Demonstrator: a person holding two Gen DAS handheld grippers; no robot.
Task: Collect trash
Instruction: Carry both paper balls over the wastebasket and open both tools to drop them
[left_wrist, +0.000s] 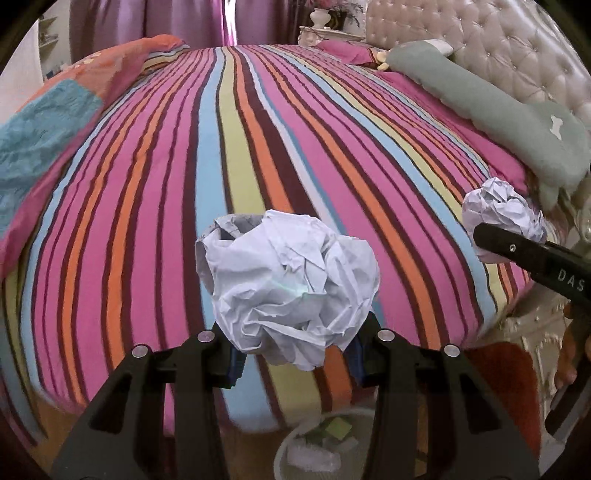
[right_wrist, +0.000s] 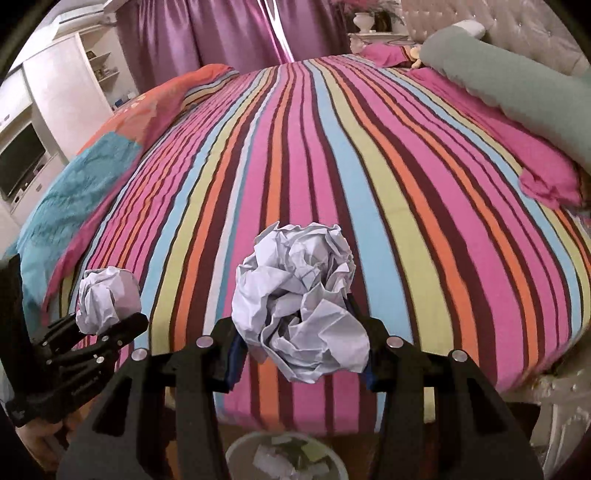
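Observation:
My left gripper (left_wrist: 295, 354) is shut on a crumpled white paper ball (left_wrist: 288, 284), held above the near edge of the striped bed (left_wrist: 258, 147). My right gripper (right_wrist: 301, 350) is shut on a second crumpled paper ball (right_wrist: 299, 302), also held over the bed's near edge. Each gripper shows in the other's view: the right one with its ball (left_wrist: 498, 218) at the right, the left one with its ball (right_wrist: 107, 299) at the left. A white waste bin (left_wrist: 325, 446) with paper scraps stands on the floor below both grippers; it also shows in the right wrist view (right_wrist: 284, 458).
A folded orange and teal quilt (left_wrist: 48, 140) lies along the bed's left side. A long green pillow (left_wrist: 498, 114) and pink pillows (right_wrist: 550, 181) lie by the tufted headboard (left_wrist: 498, 44) at right. Purple curtains (right_wrist: 207, 37) and a white cabinet with a TV (right_wrist: 22, 162) stand beyond.

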